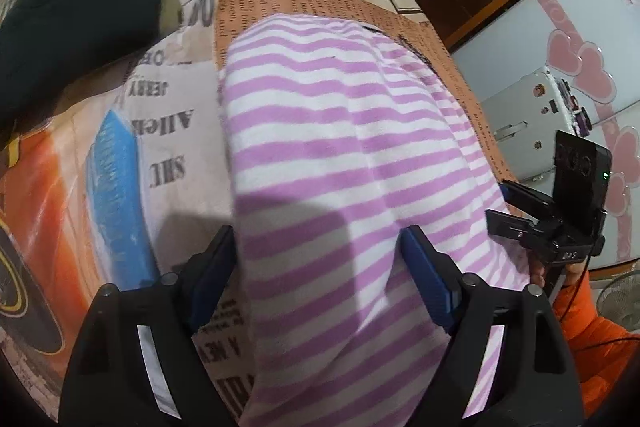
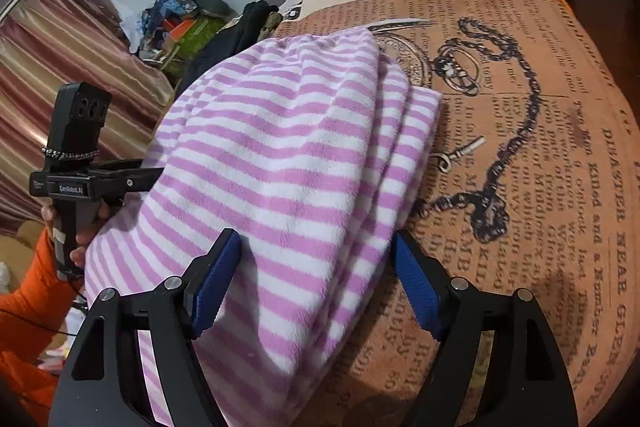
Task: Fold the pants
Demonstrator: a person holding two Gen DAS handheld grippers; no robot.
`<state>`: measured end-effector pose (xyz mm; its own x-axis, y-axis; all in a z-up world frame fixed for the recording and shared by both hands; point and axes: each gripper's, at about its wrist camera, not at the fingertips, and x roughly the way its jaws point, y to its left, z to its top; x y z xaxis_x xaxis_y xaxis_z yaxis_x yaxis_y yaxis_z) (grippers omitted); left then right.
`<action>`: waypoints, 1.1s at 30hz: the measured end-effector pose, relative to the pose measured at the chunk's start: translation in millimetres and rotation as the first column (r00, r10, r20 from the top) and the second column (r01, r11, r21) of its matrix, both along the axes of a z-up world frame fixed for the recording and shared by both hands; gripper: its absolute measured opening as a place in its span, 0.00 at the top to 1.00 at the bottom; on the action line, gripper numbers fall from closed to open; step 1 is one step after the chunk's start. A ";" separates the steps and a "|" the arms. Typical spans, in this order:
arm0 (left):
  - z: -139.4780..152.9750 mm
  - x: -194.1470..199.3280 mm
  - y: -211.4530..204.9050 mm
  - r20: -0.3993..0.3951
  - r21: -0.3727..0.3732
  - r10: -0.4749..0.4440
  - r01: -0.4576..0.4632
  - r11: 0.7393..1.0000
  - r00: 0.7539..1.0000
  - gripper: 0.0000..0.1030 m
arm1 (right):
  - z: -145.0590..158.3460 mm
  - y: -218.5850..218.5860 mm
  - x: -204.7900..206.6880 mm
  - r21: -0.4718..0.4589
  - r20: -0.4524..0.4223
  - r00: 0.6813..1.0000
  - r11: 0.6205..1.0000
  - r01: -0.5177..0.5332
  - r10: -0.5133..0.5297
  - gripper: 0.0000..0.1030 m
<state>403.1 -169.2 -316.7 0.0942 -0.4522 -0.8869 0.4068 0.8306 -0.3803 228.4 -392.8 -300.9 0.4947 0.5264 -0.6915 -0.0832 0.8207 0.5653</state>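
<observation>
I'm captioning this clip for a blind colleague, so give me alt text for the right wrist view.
Pink-and-white striped pants, folded into layers, lie on a newspaper-print bedspread. The right gripper is open, with blue pads either side of the pants' near edge. At left, a hand in an orange sleeve holds the left gripper against the fabric.

"GenRobot.AI" printed on the left gripper [image 2: 132,179] body, "DAS" on the right gripper [image 1: 506,205] mount, "DISASTER NEAR GLEN", "KILLED and a Number" and "JERRY" read on the newsprint bedspread [image 2: 560,155], upside-down "Cadillac"-like red lettering near its far end, remaining print too blurred
</observation>
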 end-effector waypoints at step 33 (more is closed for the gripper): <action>82.0 -26.0 -2.6 0.240 -0.085 -0.061 0.084 0.993 0.969 0.70 | 85.7 30.0 10.5 -0.118 0.216 0.975 0.993 -0.027 0.052 0.74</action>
<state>377.2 -171.8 -234.8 0.2603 -0.5459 -0.7964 0.5526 0.7606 -0.3408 238.9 -362.9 -215.2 0.6206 0.4725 -0.6258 -0.2278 0.8723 0.4328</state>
